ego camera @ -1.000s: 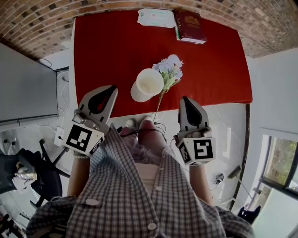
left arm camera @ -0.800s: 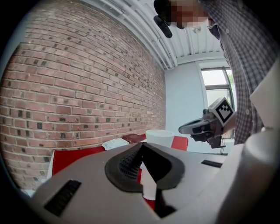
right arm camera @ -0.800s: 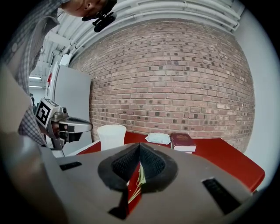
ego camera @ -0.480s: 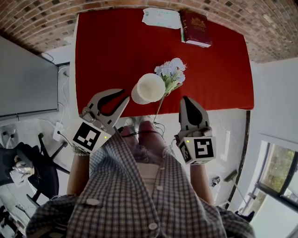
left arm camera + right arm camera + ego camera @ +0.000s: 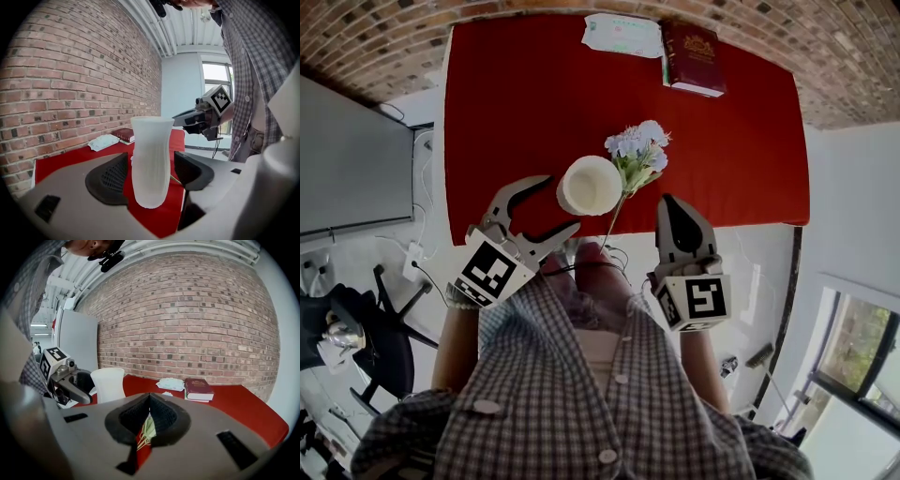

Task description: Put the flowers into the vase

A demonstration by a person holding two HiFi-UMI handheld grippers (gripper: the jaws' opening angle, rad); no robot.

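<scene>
From the head view, one white vase (image 5: 591, 185) stands upright on the red table (image 5: 506, 112). One bunch of pale blue flowers (image 5: 636, 150) lies just beside it on its right, with the stem running back towards you. At the far edge lie one dark red book (image 5: 694, 58) and one white packet (image 5: 622, 36), side by side and well clear of the vase. Your left claw (image 5: 557, 204) is close to the vase's near left side. Your right claw (image 5: 669, 201) is to the right of the stem and apart from it.

In the left gripper view, the jaws have just been opening and now stand wide apart. The vase stands between them, with neither pad pressing on it.

In the right gripper view, the jaws are closed tip to tip and grip nothing. Pale green stems show through the slot below the tips, against the red table. Nothing stands between the flowers and the vase.
</scene>
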